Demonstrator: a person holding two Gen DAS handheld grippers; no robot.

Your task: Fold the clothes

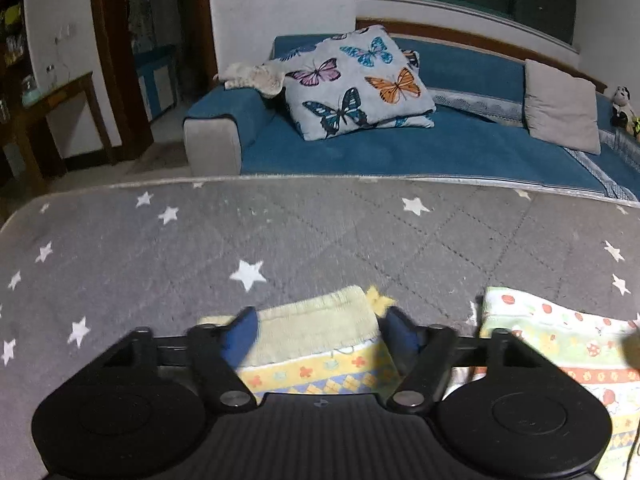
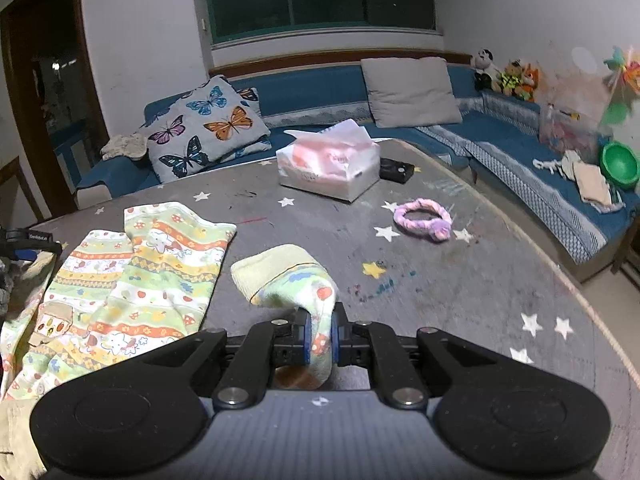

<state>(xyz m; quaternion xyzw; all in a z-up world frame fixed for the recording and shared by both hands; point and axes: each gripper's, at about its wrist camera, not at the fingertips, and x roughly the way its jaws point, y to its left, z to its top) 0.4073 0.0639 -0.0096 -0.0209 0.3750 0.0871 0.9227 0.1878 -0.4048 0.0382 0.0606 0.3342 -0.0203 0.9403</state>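
Observation:
A child's garment (image 2: pixel 132 280), pale with orange, yellow and green bands, lies rumpled on the grey star-patterned table (image 2: pixel 460 292), left of my right gripper. My right gripper (image 2: pixel 320 336) is shut on one limb of it, whose yellow ribbed cuff (image 2: pixel 276 268) sticks up and forward. In the left wrist view my left gripper (image 1: pixel 320 332) is open, its blue pads (image 1: pixel 240 336) wide apart on either side of another yellow cuff (image 1: pixel 320 320) lying flat. More of the garment (image 1: pixel 560 340) spreads to the right.
A tissue box (image 2: pixel 332 164), a small black box (image 2: pixel 396 170) and a purple headband (image 2: pixel 424 220) lie farther back on the table. A blue sofa (image 2: pixel 520 152) with a butterfly pillow (image 1: pixel 356 80) wraps behind the table's far edge.

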